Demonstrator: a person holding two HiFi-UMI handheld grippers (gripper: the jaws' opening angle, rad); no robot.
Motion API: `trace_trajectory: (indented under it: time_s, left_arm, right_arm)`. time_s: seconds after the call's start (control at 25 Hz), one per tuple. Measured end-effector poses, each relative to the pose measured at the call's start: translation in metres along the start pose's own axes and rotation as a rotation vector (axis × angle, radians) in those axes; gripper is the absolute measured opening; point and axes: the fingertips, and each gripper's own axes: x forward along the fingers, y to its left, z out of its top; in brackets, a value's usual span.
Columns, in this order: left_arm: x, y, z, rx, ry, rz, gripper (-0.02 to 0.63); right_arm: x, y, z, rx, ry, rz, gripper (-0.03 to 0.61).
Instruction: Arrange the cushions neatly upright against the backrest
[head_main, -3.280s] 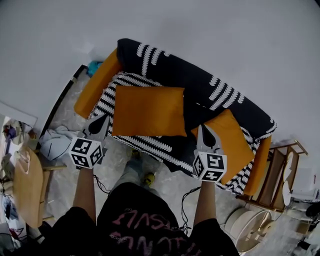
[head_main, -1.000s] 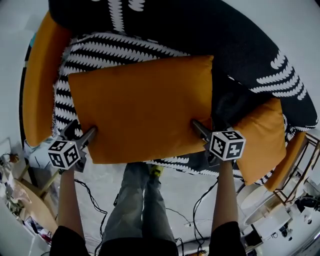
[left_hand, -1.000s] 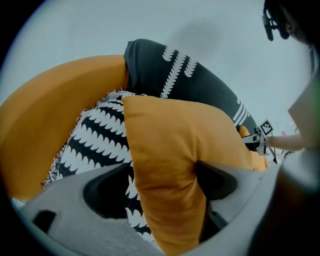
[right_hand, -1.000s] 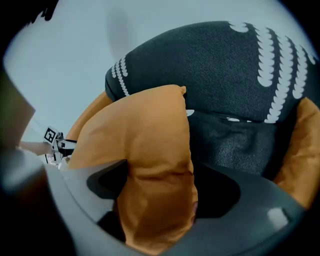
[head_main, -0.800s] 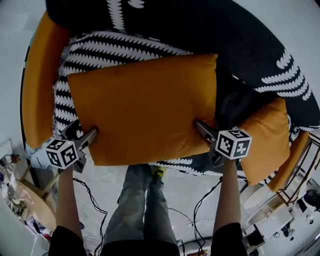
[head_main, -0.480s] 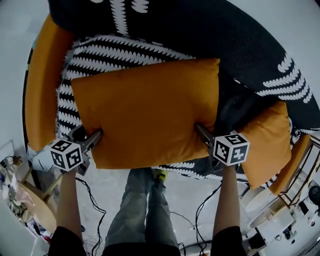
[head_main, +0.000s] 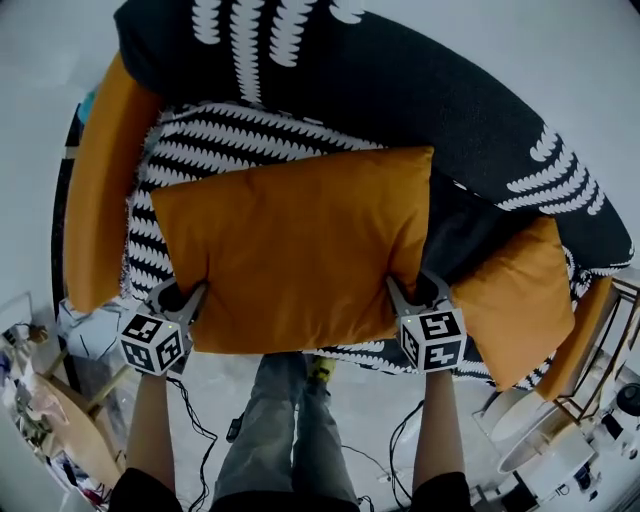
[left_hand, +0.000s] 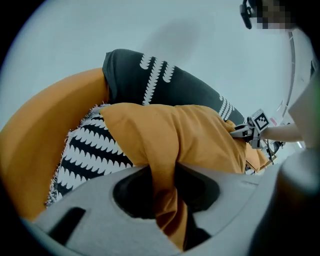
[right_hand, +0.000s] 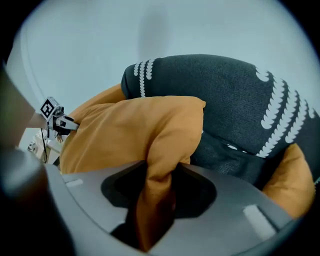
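The big cushion (head_main: 295, 250) covers most of the sofa (head_main: 400, 90) seat. Its right end hides part of the second cushion (head_main: 510, 300). Beyond it, the sofa back runs off the top edge. Fabric pinched at its near corners swallows the tips of the closing left tongs (head_main: 192, 292) and right tongs (head_main: 408, 287). The clutter (head_main: 35, 375) to its left is too small to tell.

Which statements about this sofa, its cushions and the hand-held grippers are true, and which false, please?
1. Left hand-held gripper and right hand-held gripper both have the large orange cushion between their jaws. True; the jaws are closing on it.
2. The backrest is plain white. False: dark, white-patterned.
3. A second orange cushion lies at the sofa's right end. True.
4. The large orange cushion is on the floor. False: on the seat.
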Motion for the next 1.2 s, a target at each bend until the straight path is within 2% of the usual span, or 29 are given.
trace_trajectory:
  time_s: [0.28, 0.48, 0.68, 1.0, 1.2]
  left_arm:
    - [-0.027, -0.003, 0.042, 0.073, -0.069, 0.021, 0.109]
    - [-0.05, -0.018, 0.09, 0.139, -0.137, 0.033, 0.11]
    - [-0.063, -0.028, 0.155, 0.217, -0.212, 0.018, 0.11]
    - [-0.045, -0.046, 0.268, 0.379, -0.3, -0.022, 0.115]
    - [-0.015, -0.037, 0.31, 0.431, -0.313, -0.004, 0.118]
  right_arm:
    - [-0.029, 0.01, 0.025, 0.011, -0.078, -0.059, 0.176]
    - [-0.068, 0.006, 0.052, 0.023, -0.153, -0.122, 0.176]
    - [-0.102, -0.004, 0.092, 0.041, -0.248, -0.189, 0.176]
    - [-0.13, -0.042, 0.143, 0.109, -0.36, -0.303, 0.176]
    - [-0.108, -0.063, 0.16, 0.144, -0.382, -0.331, 0.176]
